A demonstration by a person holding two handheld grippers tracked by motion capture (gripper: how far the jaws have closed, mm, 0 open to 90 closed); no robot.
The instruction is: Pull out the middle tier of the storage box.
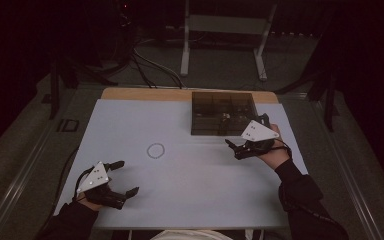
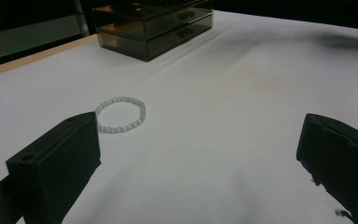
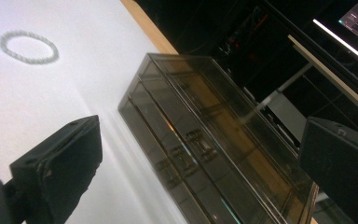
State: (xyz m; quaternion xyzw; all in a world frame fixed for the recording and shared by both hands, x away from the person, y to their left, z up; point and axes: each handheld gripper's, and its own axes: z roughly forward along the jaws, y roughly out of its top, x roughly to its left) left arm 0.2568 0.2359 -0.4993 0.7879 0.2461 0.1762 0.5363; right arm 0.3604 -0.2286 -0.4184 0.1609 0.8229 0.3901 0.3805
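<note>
A white bead bracelet lies flat on the white table, left of centre. A smoky see-through drawer box stands at the back right. My left gripper rests near the front left corner. It is open and empty, and it points at the bracelet a short way ahead of its jaws. My right gripper hovers just in front of the box's right corner. It is open wide and empty, facing the shut drawers. The bracelet lies far off to its side.
A wooden strip edges the table's back. Behind it are a metal stand and cables on the dark floor. A person's dark sleeves come in from the bottom edge.
</note>
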